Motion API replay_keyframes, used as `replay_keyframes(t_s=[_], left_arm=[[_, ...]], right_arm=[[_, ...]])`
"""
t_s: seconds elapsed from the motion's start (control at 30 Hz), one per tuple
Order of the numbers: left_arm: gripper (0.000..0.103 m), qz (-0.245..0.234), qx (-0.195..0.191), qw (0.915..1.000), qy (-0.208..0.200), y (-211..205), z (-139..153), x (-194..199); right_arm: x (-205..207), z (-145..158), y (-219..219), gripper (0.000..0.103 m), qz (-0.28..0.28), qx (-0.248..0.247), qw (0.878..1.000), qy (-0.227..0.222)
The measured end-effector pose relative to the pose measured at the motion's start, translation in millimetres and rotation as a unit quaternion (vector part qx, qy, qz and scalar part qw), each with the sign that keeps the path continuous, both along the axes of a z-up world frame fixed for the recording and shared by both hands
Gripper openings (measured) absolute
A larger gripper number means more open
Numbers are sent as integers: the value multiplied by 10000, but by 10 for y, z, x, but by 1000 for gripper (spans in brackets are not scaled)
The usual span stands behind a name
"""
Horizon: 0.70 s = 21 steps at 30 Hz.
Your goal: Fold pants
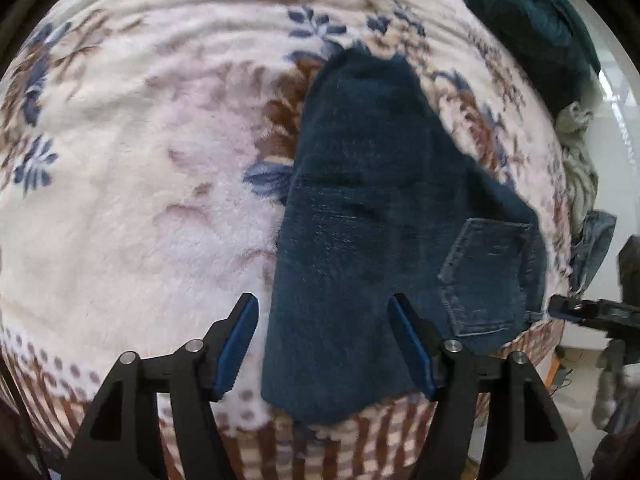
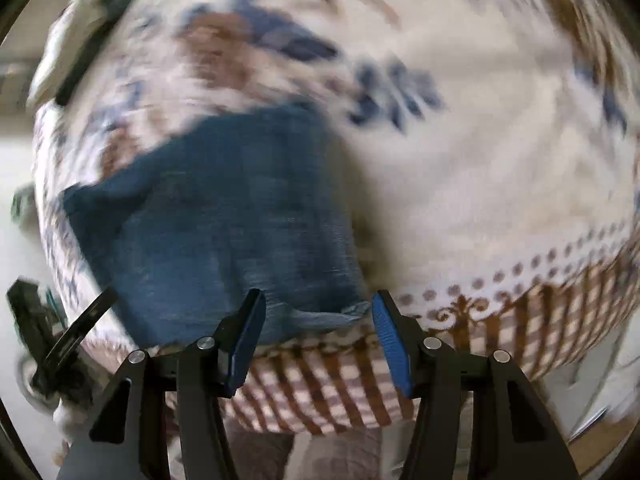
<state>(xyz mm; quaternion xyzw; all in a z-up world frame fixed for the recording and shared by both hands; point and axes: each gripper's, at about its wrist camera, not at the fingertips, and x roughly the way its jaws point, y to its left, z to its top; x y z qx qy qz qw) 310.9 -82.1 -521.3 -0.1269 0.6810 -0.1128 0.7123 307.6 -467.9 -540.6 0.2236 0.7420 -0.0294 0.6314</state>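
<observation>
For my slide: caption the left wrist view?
Open left tool above folded dark blue denim pants on floral fleece blanket.

A home bedroom: a bed covered by a plush cream blanket [image 1: 132,208] with blue and brown flowers (its border checked brown), a heap of dark green and grey laundry [image 1: 532,20] at the far edge, pale floor [image 2: 16,240] beside it.
</observation>
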Motion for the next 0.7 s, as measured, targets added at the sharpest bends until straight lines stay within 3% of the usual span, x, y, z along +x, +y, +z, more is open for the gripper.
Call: replay_keyframes(t_s=[0.13,0.27,0.3,0.4,0.57,0.7], left_arm=[[69,387,471,9979,-213,71,101,-112],[70,684,694,9952,45,129,-69,-185],[70,685,794,9945,36,114,-98,-186],[84,607,1141,9916,-88,26,-127,-179],[87,711,919,9932,92,24,-253,-149],[91,712,910,9930,235,15,-346,-96]], right_arm=[[406,549,501,68,961,-20,9940,-528],[936,620,1211,68,1943,176,9782,-711],[1075,601,1431,68,2264,103,9708,-787],[1405,432,2006,68,2993,-105,9508,-794],[1726,12,2731,68,3802,-179,9231,-550],[1909,-295,3022,67,4181,-24,9083,-161]])
